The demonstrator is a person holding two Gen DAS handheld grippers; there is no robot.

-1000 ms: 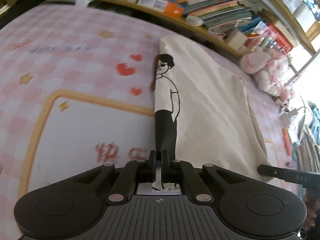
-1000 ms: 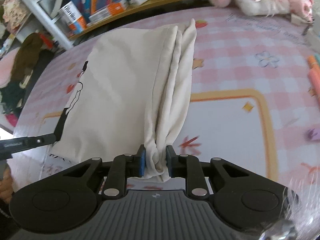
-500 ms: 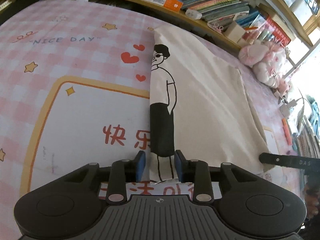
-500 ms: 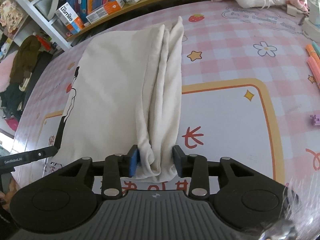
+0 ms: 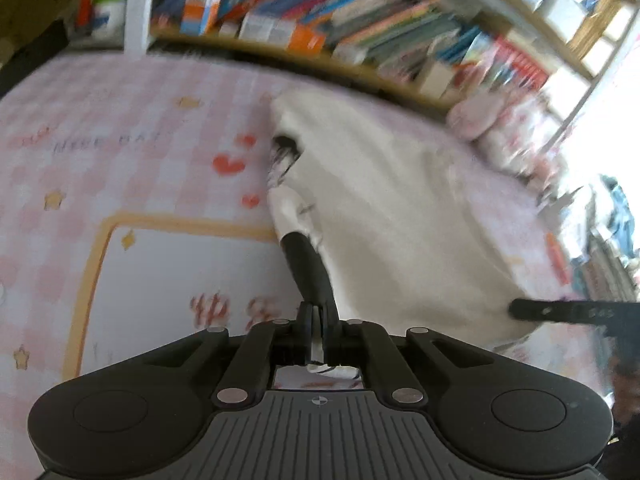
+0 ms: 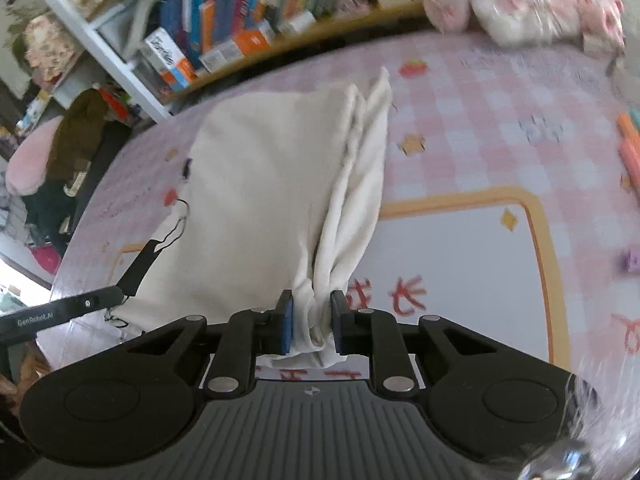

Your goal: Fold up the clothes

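A pink-and-white checked desk cover (image 6: 472, 120), printed with stars, hearts, red characters and an orange-bordered white panel, spread across the desk. Behind it ran a wooden bookshelf (image 6: 256, 40) packed with upright and leaning colourful books. Pink and white plush toys (image 6: 516, 4) sat at the far edge of the desk, to the right of the garment in both views. Orange marker pens (image 6: 630, 148) lay near the right edge in the right wrist view. Nothing lay on top of the garment.

The cream cotton T-shirt (image 6: 272, 200) lay folded lengthwise into a long panel on the desk cover, running away from both cameras toward the bookshelf. A black-line drawing of a standing figure (image 5: 292, 184) in black trousers ran along its left edge. Its right edge was bunched into loose vertical pleats.

The left tongs (image 5: 318, 328) had just been closing and were pinched almost fully together on the near left corner of the T-shirt, at the drawing's black trousers; that corner was pulled up off the desk. The right tongs (image 6: 312, 324) had also just been closing and squeezed the bunched pleats at the near right corner between blue pads. The left wrist view was blurred.
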